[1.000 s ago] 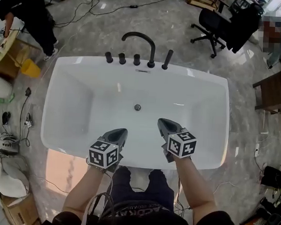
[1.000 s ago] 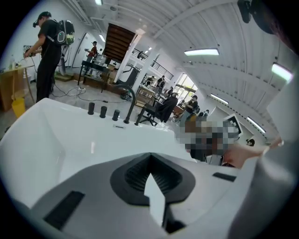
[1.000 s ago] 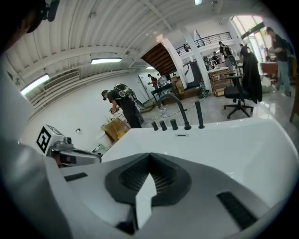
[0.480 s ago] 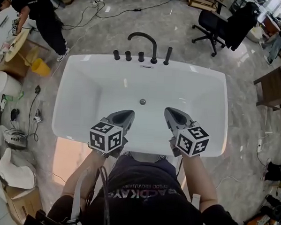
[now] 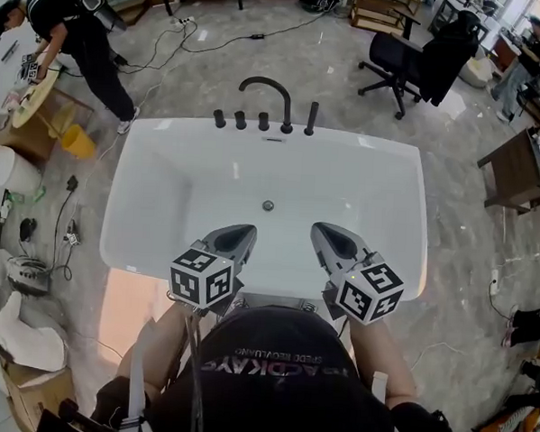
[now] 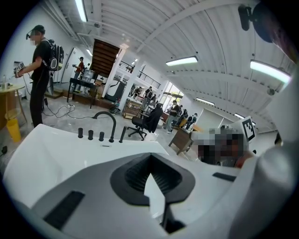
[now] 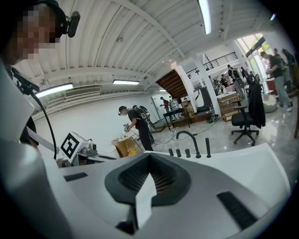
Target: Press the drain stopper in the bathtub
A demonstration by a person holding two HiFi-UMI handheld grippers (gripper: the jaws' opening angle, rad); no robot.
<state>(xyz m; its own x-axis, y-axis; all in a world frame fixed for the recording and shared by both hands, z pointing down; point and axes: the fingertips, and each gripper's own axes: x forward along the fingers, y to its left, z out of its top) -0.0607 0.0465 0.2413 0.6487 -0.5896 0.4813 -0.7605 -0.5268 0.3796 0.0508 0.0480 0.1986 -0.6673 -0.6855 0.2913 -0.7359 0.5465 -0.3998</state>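
Observation:
A white bathtub lies below me, with the small round drain stopper in the middle of its floor. My left gripper and right gripper hover side by side over the tub's near part. Both point toward the stopper, short of it, one on each side. Neither touches it. In the left gripper view the left gripper has its jaws together and holds nothing. The right gripper view shows the right gripper the same way. The stopper is hidden in both gripper views.
A black arched faucet with several black knobs stands on the tub's far rim. A person works at a table to the far left. An office chair and cables are on the floor behind the tub.
The head view has shifted and now looks more over the person's body. Both grippers stay shut, side by side over the near part of the tub, at about the same distance from the stopper.

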